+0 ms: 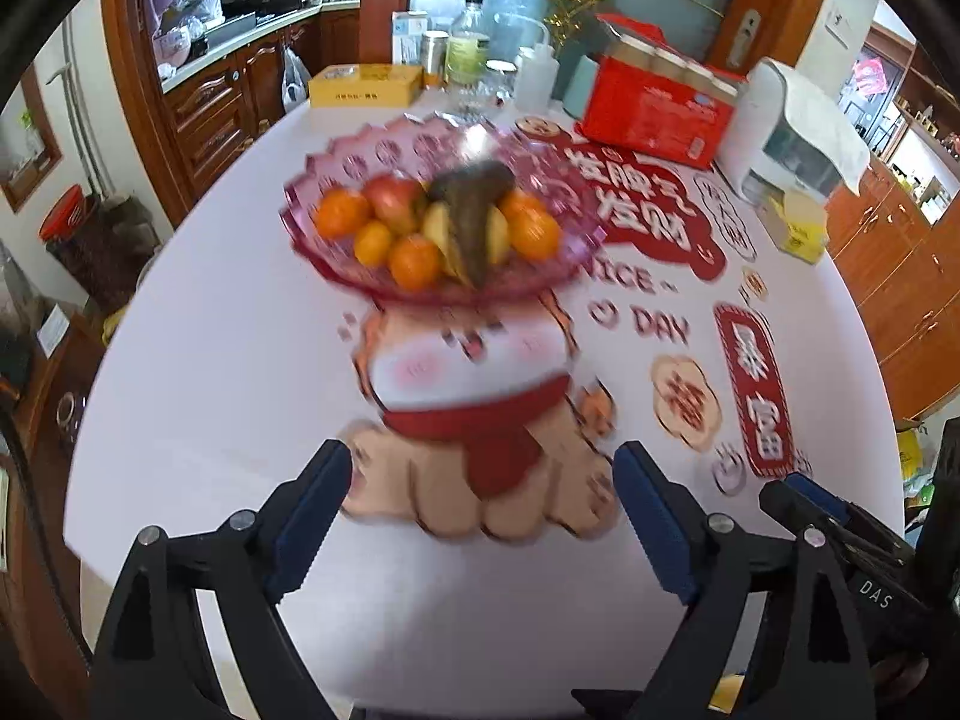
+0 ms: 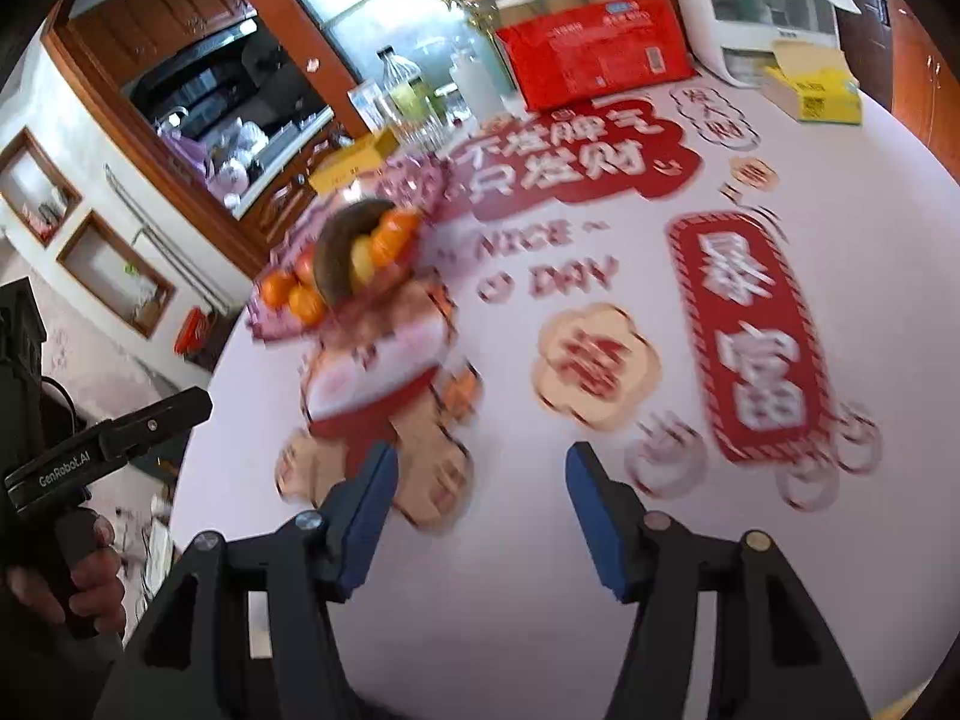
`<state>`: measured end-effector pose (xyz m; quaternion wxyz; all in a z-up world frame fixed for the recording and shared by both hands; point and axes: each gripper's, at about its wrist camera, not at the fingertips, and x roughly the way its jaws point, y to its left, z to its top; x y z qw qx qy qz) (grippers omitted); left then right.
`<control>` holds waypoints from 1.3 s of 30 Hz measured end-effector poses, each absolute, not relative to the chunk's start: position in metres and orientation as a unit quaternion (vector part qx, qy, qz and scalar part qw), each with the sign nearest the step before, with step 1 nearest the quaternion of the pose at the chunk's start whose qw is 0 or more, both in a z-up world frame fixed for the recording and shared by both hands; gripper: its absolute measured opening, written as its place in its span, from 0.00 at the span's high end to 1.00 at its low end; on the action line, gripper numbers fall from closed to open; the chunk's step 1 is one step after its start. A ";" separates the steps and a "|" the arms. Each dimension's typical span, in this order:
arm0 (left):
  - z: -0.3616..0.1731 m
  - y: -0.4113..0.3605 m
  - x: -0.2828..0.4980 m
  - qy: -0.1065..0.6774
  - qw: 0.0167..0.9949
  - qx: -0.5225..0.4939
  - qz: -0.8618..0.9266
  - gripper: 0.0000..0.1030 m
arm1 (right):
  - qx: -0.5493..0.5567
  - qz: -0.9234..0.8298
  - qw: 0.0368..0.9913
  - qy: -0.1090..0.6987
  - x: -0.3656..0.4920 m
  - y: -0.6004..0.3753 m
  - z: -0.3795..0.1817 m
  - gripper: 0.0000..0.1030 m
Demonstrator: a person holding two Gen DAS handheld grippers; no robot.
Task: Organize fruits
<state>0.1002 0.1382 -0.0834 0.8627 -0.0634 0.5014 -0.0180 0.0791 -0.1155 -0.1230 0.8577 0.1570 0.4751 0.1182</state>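
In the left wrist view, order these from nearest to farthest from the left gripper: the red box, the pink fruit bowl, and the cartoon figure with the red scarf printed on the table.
From the left gripper, which is open and empty:
1. Cartoon figure, printed on the table right ahead of the fingertips.
2. Pink fruit bowl, farther up the table at centre, holding the fruit.
3. Red box, at the far edge, toward the right.

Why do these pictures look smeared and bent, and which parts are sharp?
Left wrist view: the fruit bowl and table prints are smeared by motion blur, while the left gripper is crisp; fisheye bends the table edge. Right wrist view: stronger smear on the prints and bowl, right gripper sharp, bright window glare at the top.
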 end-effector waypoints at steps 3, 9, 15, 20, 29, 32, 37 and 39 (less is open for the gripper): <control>-0.087 0.113 0.075 0.501 0.862 -0.072 -0.006 0.14 | 0.141 0.121 0.850 0.492 0.056 -0.141 -0.119 0.15; -0.088 0.084 0.045 0.512 0.856 -0.074 -0.002 0.13 | 0.110 0.118 0.839 0.519 0.026 -0.168 -0.100 0.12; -0.056 0.048 0.037 0.500 0.866 -0.022 -0.021 0.08 | 0.105 0.135 0.820 0.547 0.010 -0.174 -0.067 0.12; -0.021 0.027 0.037 0.486 0.872 -0.024 -0.050 0.07 | 0.098 0.145 0.826 0.536 -0.004 -0.178 -0.029 0.12; 0.008 0.010 0.011 0.442 0.896 -0.031 -0.033 0.04 | 0.102 0.097 0.861 0.489 -0.026 -0.186 -0.011 0.12; 0.007 0.009 0.004 0.439 0.898 -0.024 -0.017 0.01 | 0.106 0.088 0.870 0.473 -0.033 -0.186 -0.011 0.11; 0.006 0.011 -0.003 0.435 0.900 -0.014 0.002 0.01 | 0.093 0.077 0.881 0.457 -0.038 -0.181 -0.008 0.00; 0.004 0.012 -0.005 0.438 0.899 -0.010 0.008 0.01 | 0.092 0.079 0.880 0.459 -0.039 -0.179 -0.008 0.00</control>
